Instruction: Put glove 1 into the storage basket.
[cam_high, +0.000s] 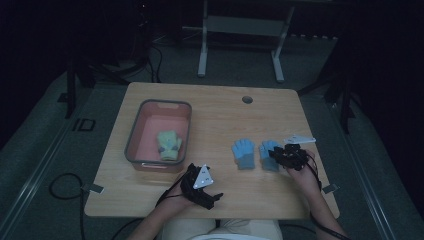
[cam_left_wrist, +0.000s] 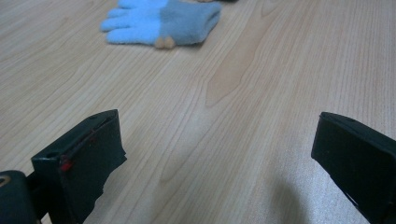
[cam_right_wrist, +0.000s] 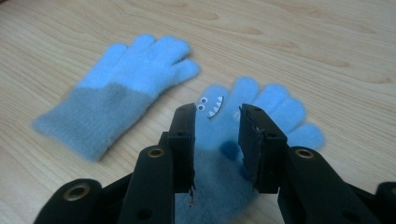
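Right claw (cam_right_wrist: 217, 126): jaws narrowed, one on each side of the right glove (cam_right_wrist: 261, 112), low over its palm. Fabric sits between the jaws but they do not look clamped; there is a gap on both sides, so it is not gripping. The glove lies flat on the counter (cam_right_wrist: 327, 42), fingers pointing away from the claw, with small eyes and a toothy mouth printed by the thumb. In the high view the right claw (cam_high: 280, 156) sits over the same glove (cam_high: 266, 148) at the right of the counter (cam_high: 220, 115), with the person's hand (cam_high: 305, 175) behind it.

Left glove (cam_right_wrist: 116, 98): just beside the right one, apart from it, flat, light blue fingers, grey cuff. In the high view it (cam_high: 243, 153) lies between the right glove and the bin.

Left claw (cam_left_wrist: 217, 154): jaws wide, nothing between them, low over bare counter (cam_left_wrist: 224, 84). A blue glove (cam_left_wrist: 161, 21) lies well ahead of it, fingers to the left in that view. In the high view the left claw (cam_high: 216, 198) is near the front edge, and the grey plate (cam_high: 203, 177) on top shows.

Bin (cam_high: 134, 135): grey rim, pink inside, on the left of the counter. A yellow-green glove (cam_high: 169, 145) lies in it, toward its near right corner. Well apart from both claws.
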